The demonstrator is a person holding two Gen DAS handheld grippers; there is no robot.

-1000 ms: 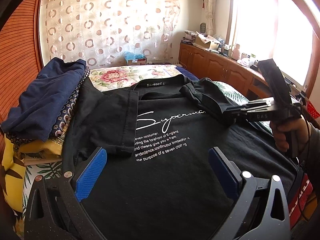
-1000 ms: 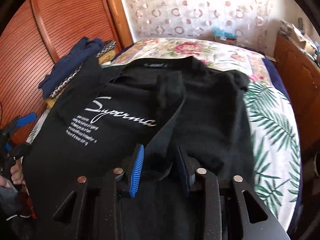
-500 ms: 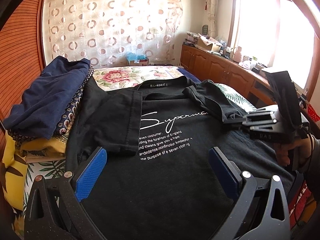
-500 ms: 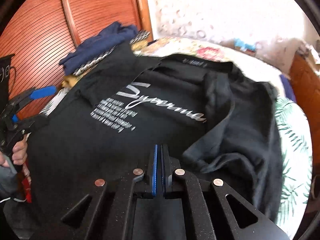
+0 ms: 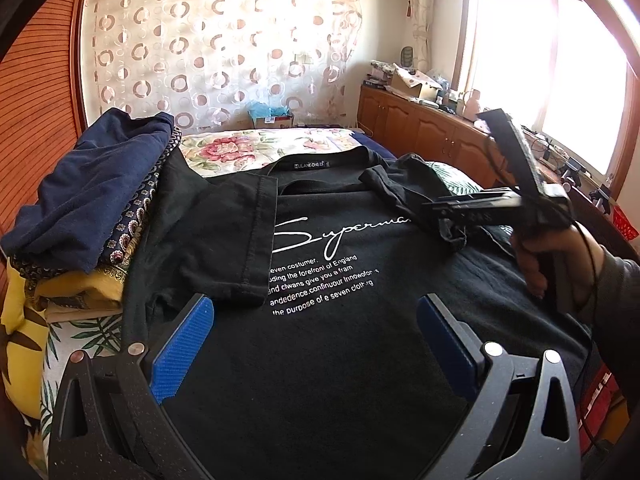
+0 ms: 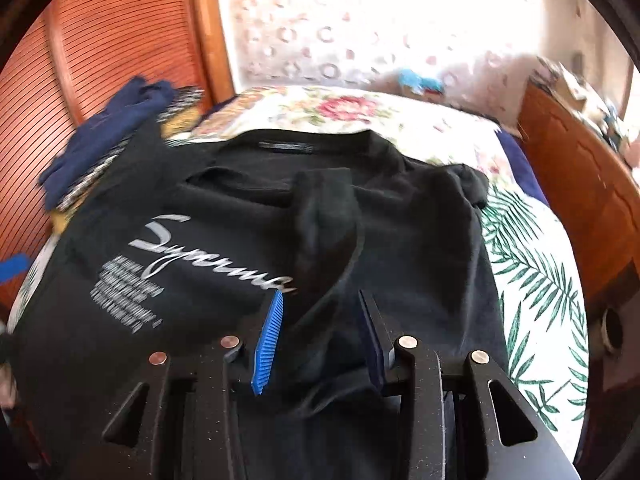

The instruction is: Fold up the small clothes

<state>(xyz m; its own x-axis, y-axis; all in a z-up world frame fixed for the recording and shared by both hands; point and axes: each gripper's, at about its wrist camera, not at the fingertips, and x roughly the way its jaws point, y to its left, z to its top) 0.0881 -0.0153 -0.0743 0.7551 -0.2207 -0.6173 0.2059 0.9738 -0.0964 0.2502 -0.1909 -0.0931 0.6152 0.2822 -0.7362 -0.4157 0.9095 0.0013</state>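
Though blurred, right gripper (image 6: 320, 336) just opened; sleeve (image 6: 324, 216) tip hidden betw. jaws.

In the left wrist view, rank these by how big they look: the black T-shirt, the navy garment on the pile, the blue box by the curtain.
Largest to smallest:
1. black T-shirt
2. navy garment
3. blue box, though it sits farthest from the camera, so its true size is unsure.

A black cotton T-shirt (image 5: 328, 320) lies spread out, printed in white on the chest. A large handwritten-style word reads "Superma", its end covered by a folded sleeve. Beneath it, small lines read partly: "seven costumer.", "the forefront of England", "give you a fram", "the purpose of e seven". The black neck label (image 5: 313, 164) reads roughly "ULANGONGZI".
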